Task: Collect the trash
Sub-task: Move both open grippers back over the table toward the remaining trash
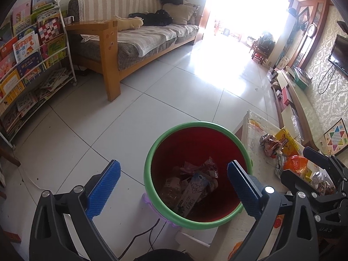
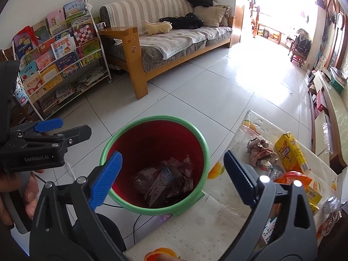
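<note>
A red bin with a green rim stands beside the table and holds a milk carton and crumpled wrappers. My left gripper hangs open over the bin's near left side, nothing between its blue pads. My right gripper is open above the bin too, its jaws empty. On the table lie a yellow drink carton, a crumpled paper wad and an orange snack bag.
The table has a fruit-print cover and more wrappers at its right end. A sofa, a book rack and a TV shelf ring the tiled floor. Cables trail under the bin.
</note>
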`<state>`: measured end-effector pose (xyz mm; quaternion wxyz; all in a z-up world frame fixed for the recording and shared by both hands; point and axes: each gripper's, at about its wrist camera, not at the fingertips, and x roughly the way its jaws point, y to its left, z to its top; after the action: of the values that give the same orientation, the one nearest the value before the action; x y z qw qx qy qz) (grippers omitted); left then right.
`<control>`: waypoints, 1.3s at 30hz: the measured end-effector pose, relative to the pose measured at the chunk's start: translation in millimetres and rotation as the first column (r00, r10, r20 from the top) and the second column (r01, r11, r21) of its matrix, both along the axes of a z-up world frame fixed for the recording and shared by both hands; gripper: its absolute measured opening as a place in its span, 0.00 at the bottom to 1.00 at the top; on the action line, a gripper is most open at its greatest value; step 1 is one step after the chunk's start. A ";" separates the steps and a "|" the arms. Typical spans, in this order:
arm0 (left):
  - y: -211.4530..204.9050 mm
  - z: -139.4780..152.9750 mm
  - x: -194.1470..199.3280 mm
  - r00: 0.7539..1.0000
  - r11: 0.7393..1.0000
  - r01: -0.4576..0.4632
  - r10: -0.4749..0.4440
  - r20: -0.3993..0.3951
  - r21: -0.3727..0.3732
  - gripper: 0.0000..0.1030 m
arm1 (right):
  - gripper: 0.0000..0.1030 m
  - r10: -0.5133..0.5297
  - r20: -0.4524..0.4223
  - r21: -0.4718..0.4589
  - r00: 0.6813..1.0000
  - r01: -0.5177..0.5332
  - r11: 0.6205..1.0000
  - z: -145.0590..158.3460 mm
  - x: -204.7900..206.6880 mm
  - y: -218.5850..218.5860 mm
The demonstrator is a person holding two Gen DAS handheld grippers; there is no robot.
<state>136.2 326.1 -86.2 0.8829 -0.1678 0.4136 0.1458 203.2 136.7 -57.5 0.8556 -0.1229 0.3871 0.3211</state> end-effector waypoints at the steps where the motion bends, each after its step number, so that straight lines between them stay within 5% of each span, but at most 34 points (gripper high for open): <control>1: -3.4 1.9 0.3 1.000 1.000 0.006 -0.006 0.001 0.003 0.92 | 0.92 -0.005 0.003 0.002 1.000 0.005 1.000 2.1 -0.2 -4.1; 20: -133.7 24.4 4.4 0.972 0.972 0.232 -0.232 0.021 0.030 0.92 | 0.95 -0.238 0.031 0.027 0.971 0.238 0.971 15.4 -23.2 -167.0; 28: -220.2 15.3 16.3 0.931 0.931 0.365 -0.365 0.001 0.012 0.92 | 0.95 -0.391 0.036 0.055 0.920 0.389 0.920 14.4 -36.0 -268.9; 39: -342.7 -35.4 45.5 0.867 0.869 0.487 -0.493 -0.075 -0.088 0.92 | 0.95 -0.543 0.031 0.003 0.839 0.543 0.840 -5.5 -42.7 -390.7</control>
<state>181.8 -16.6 -121.6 0.8642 -0.0794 0.4889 -0.0887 160.5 -254.0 -62.9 0.9169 -0.0159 0.3939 0.0627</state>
